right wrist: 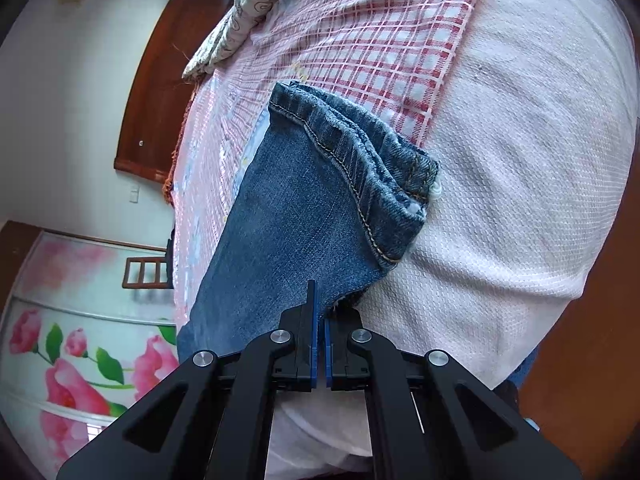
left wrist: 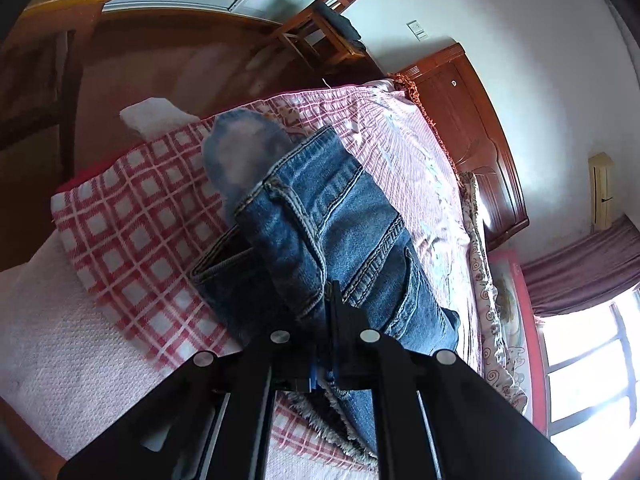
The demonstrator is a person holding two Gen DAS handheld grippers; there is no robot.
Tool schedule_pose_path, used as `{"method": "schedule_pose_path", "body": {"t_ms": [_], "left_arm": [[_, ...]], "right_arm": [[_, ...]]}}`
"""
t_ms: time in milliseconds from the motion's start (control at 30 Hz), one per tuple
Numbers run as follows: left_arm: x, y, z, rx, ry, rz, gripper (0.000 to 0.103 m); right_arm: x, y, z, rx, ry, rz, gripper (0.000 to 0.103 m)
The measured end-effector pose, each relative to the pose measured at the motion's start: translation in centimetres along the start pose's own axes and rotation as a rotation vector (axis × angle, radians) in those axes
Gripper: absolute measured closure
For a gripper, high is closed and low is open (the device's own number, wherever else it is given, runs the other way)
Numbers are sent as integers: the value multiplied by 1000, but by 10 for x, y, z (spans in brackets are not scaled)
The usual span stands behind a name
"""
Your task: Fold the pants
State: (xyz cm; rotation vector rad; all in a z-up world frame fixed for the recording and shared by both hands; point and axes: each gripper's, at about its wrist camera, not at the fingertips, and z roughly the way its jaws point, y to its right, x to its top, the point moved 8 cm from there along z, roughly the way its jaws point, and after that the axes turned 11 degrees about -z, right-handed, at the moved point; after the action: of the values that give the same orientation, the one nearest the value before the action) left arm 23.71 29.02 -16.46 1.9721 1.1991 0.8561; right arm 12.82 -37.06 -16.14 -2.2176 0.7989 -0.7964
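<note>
Blue denim pants (left wrist: 332, 224) lie folded over on a bed with a red-and-white checked sheet (left wrist: 132, 216). In the left wrist view my left gripper (left wrist: 332, 312) is shut on the denim near a seamed edge, with a frayed hem below it. In the right wrist view the pants (right wrist: 288, 216) hang from my right gripper (right wrist: 320, 316), which is shut on the fabric below the stitched waistband (right wrist: 360, 160). The cloth between the pads hides the fingertips.
A white textured blanket (right wrist: 520, 160) covers the near part of the bed. A wooden headboard (left wrist: 472, 128) and a wooden chair (left wrist: 332, 20) stand beyond the bed. A patterned quilt (left wrist: 492, 304) lies along the bed's right edge, with a window (left wrist: 592, 380) behind.
</note>
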Motion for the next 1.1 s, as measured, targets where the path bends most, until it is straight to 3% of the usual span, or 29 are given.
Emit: {"method": "schedule_pose_path", "body": {"t_ms": [233,333,367,400,433,467,567,667,733,800,867,967,1033,1100], "left_arm": [[4,-11,2,16,-31,7,93],[5,-6,-10,97,-23,18,86],[5,-4,-20,147,18,33,69],[8,-5,-37,243,104,50,32],[11,-6,-60,343,236,60,20],[13,-1,-78,369,332,78,16],[4,32,-85,321,371,163,17],[-30,99,-55,105,256,302,16],[-64,145,-20,-68,114,385,15],[-92,177,12,-165,18,445,15],[-109,192,47,-196,-73,448,15],[-112,187,87,-233,-165,305,15],[-115,173,115,-185,-209,239,14],[-119,146,143,-73,-236,206,17]], "right_arm": [[2,5,1,8,9,15,103],[3,3,-2,-5,-4,21,103],[3,2,-3,-15,-7,9,103],[4,0,-3,-28,-10,-9,103],[3,0,-4,-35,-9,-14,103],[3,0,-5,-38,-5,-9,103],[2,2,-2,-57,-6,-21,103],[1,3,-2,-49,-8,-16,103],[1,5,-3,-37,-7,-11,103],[1,7,-3,-25,-4,0,103],[0,9,-4,-13,-3,10,103],[0,12,-5,-8,-12,-2,103],[0,15,-6,-2,-19,-1,103],[-1,14,-5,3,-21,2,103]]}}
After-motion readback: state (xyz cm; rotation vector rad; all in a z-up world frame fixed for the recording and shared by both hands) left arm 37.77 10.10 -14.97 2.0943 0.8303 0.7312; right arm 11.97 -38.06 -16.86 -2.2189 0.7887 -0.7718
